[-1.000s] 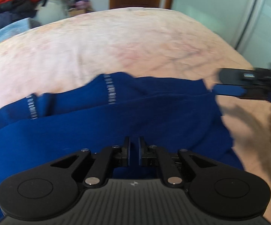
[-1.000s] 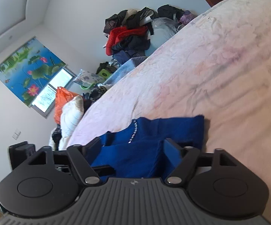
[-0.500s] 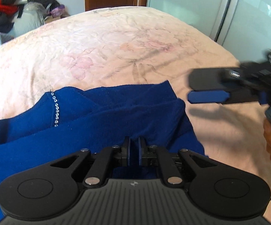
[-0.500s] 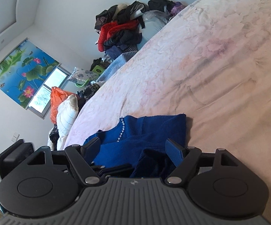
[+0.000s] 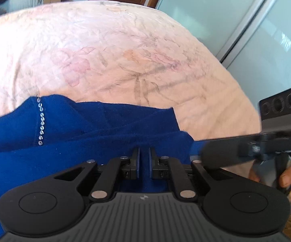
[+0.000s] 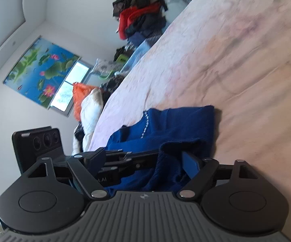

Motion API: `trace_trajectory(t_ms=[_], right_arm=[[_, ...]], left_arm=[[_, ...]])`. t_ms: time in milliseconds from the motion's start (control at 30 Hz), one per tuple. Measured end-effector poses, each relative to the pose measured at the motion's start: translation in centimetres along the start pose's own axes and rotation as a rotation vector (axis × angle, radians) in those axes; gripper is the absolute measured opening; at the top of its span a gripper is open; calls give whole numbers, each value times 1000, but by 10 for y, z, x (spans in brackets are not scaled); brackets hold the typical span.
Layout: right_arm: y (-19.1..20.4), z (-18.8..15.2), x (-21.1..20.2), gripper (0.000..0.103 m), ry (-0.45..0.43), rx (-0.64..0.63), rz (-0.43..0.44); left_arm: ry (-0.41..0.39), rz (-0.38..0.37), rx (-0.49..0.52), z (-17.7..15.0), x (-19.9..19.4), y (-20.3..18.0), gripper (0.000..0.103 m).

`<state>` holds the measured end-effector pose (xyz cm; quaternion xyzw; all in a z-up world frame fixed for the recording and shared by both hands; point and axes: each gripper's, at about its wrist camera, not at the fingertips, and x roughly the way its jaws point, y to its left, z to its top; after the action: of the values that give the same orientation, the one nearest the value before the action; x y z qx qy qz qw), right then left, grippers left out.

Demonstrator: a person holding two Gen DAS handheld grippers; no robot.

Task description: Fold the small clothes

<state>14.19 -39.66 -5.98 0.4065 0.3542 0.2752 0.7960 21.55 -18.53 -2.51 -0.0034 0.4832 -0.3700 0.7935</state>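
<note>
**Blue knit bunched under both my claws**

Deep blue knit fills the lower half of my left wrist view: the small garment [image 5: 89, 133] lies rumpled on the bed [image 5: 109, 52], its far edge running from nine o'clock across to about three o'clock. A short line of shiny studs [image 5: 41, 119] runs down the cloth at roughly ten o'clock from my left claw [image 5: 144, 162]. That claw has its two blue pads drawn nearly together with only a narrow slot between them, and blue fabric shows in that slot and all around it. I take it as clamped on the garment, low against the cloth.

My right claw [image 6: 145, 165] stands wide apart. In its own view the near fold of the garment [image 6: 177, 129] is heaped up between the fingers, with the right blue pad [image 6: 190, 164] poking out from under the cloth at two o'clock. The left finger sits off the cloth at ten o'clock, close against the body of my left-hand tool (its triple-lens phone block [image 6: 37, 143] stands at nine o'clock). Whether the cloth presses on either pad I cannot tell.

From the left wrist view the right claw's tool [image 5: 252, 147] reaches in from three o'clock, blurred, with my right hand [image 5: 290, 179] wrapped round its handle at four o'clock.

Beyond the bed, a pile of dark and red clothes [image 6: 141, 18] sits at twelve o'clock in the right view, and a lotus-print blind [image 6: 38, 74] hangs at ten o'clock.
</note>
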Motion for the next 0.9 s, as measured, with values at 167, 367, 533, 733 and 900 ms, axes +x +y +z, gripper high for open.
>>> trace_trajectory(t_ms=[167,367,533,733,900], right_arm=[[-14,17,8,91,133,-29,203],[3,23,18,93,343,-276,166],[34,9,21,88,503,-555,145],[51,-1,-6,87,602,-690,-18],[55,-3,-55,86,366,-677,-103]], left_arm=[[43,-134,-171,4,10,35,8],[61,-176,-226,4,13,46,8],[54,-167,-211,5,14,43,8],[37,-162,-194,3,12,41,8],[-23,-92,-65,-7,-19,29,8]])
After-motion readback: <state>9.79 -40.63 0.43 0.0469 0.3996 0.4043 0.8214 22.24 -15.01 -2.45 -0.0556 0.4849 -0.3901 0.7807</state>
